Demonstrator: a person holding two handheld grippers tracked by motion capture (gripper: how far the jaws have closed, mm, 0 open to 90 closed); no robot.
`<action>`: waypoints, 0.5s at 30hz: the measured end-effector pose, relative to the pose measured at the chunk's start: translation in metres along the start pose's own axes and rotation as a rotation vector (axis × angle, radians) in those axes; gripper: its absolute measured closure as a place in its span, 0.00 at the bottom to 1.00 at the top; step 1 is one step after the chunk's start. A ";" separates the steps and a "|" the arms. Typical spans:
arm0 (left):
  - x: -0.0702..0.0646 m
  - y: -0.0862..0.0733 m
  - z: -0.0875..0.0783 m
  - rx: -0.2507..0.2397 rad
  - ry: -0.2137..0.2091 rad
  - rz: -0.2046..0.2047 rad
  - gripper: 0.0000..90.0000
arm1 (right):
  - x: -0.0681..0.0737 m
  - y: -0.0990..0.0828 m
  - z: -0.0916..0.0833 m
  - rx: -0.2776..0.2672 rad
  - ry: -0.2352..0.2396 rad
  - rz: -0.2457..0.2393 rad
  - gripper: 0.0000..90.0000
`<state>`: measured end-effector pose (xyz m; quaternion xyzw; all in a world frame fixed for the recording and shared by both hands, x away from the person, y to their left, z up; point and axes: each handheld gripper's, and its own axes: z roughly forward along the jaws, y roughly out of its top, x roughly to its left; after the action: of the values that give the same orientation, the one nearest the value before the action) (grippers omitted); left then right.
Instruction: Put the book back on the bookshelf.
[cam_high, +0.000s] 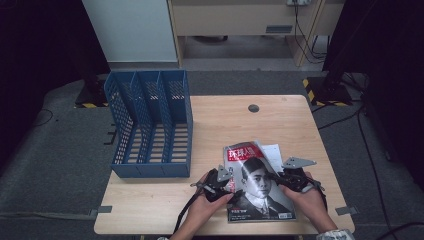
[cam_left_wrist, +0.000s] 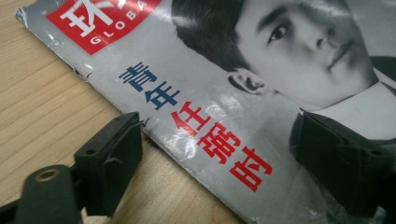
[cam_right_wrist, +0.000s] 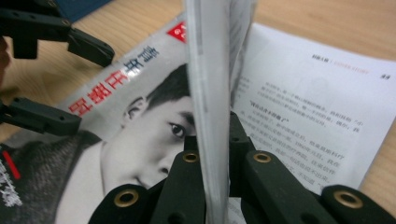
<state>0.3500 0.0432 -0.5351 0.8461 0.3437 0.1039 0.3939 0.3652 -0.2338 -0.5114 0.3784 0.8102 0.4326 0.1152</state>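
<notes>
A magazine (cam_high: 257, 182) with a black-and-white portrait and a red title block lies on the wooden table (cam_high: 220, 120), near its front edge. My right gripper (cam_high: 287, 176) is shut on the right edge of the magazine's cover and top pages (cam_right_wrist: 210, 93), which stand lifted above a printed inner page (cam_right_wrist: 317, 98). My left gripper (cam_high: 227, 184) is open at the spine side; in the left gripper view one jaw sits over the bare wood and the other over the magazine cover (cam_left_wrist: 224, 93), with the spine edge between them.
A blue plastic file rack (cam_high: 150, 125) with three slots stands at the table's left side. A round cable hole (cam_high: 253, 108) is near the far edge. Dark stands and cables (cam_high: 330, 85) are on the floor beyond.
</notes>
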 end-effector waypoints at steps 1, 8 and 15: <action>0.000 0.000 0.000 -0.001 0.001 -0.005 0.13 | 0.001 0.001 -0.002 -0.010 0.006 -0.001 0.99; 0.002 -0.001 -0.001 -0.005 0.001 -0.025 0.11 | 0.006 0.007 -0.015 -0.081 0.027 -0.031 0.99; 0.003 0.001 0.001 -0.023 -0.079 -0.048 0.11 | 0.003 0.007 -0.026 -0.146 0.068 0.006 0.99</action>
<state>0.3527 0.0443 -0.5355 0.8364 0.3470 0.0651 0.4193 0.3533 -0.2454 -0.4900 0.3565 0.7790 0.5032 0.1138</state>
